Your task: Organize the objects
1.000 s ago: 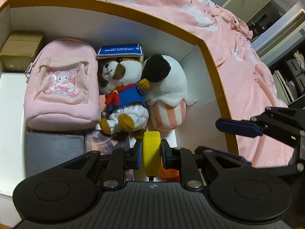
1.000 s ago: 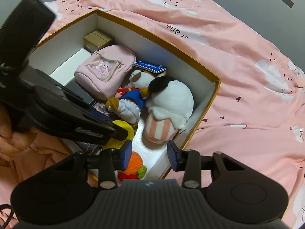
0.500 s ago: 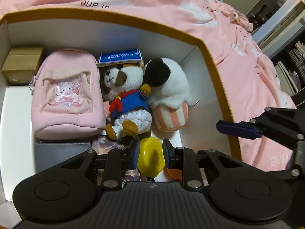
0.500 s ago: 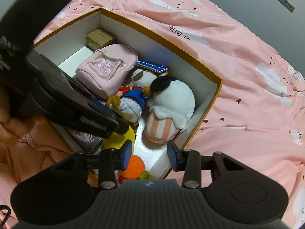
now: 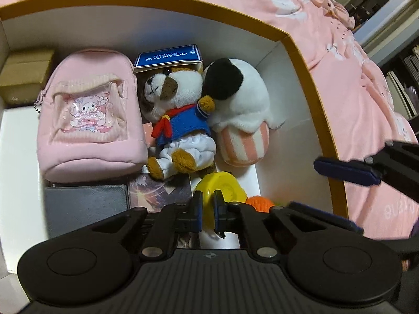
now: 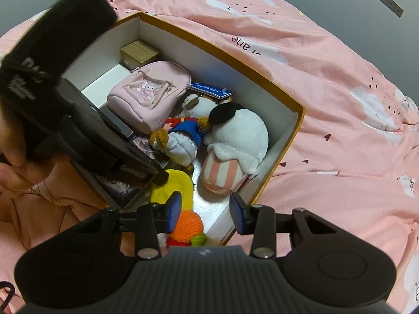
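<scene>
the left gripper [image 5: 206, 210] has let the yellow toy [image 5: 222, 187] drop into the box [image 5: 301, 60] and has just snapped closed, empty; the right gripper [image 6: 207, 210] waits, parted and empty.

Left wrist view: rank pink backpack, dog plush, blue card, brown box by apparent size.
1. pink backpack
2. dog plush
3. brown box and blue card: look alike, and the card is partly hidden, so unranked.

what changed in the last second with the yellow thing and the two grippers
The left gripper let go of the yellow toy, which now lies in the box beside the orange crochet toy; its jaws then closed, nearly shut with nothing clamped between them. The right gripper stayed open, and the plush toys kept their places.
</scene>
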Demonstrator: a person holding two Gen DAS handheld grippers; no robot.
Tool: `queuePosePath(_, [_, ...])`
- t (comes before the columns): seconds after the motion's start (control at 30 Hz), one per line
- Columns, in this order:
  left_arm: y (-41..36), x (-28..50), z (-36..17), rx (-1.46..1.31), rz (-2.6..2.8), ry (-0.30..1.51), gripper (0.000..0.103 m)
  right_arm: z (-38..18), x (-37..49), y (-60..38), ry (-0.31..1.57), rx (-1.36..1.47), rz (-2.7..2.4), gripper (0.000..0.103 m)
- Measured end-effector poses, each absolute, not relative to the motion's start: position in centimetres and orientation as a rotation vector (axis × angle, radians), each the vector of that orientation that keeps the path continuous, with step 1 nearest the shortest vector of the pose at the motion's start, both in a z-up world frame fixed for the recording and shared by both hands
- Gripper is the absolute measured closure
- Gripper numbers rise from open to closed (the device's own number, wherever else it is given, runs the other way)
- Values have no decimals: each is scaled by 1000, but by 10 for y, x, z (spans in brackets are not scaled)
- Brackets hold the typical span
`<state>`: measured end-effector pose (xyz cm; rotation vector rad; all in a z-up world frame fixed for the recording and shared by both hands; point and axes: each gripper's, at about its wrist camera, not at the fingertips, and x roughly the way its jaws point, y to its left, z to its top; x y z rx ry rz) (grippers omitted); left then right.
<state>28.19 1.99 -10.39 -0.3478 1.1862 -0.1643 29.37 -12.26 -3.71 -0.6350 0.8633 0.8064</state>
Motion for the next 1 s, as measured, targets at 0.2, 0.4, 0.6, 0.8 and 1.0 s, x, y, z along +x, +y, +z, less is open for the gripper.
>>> queuePosePath(0.2, [22, 287, -105, -387, -173, 1190, 95, -38, 292, -122, 866, -637, 806, 61])
queuePosePath(0.4, [17, 268, -76, -306, -169, 1078, 95, -35, 287, -123, 860, -630, 811, 61])
queuePosePath(0.6, [5, 235, -37, -192, -142, 902, 94, -21, 273, -125, 820, -607, 812, 56])
queuePosePath(0.8, [-1, 201, 3, -126, -93, 694, 78, 3, 257, -136, 755, -491, 808, 45])
queuePosePath(1.0, [1, 173, 16, -127, -56, 556, 60, 18, 235, -147, 679, -336, 757, 41])
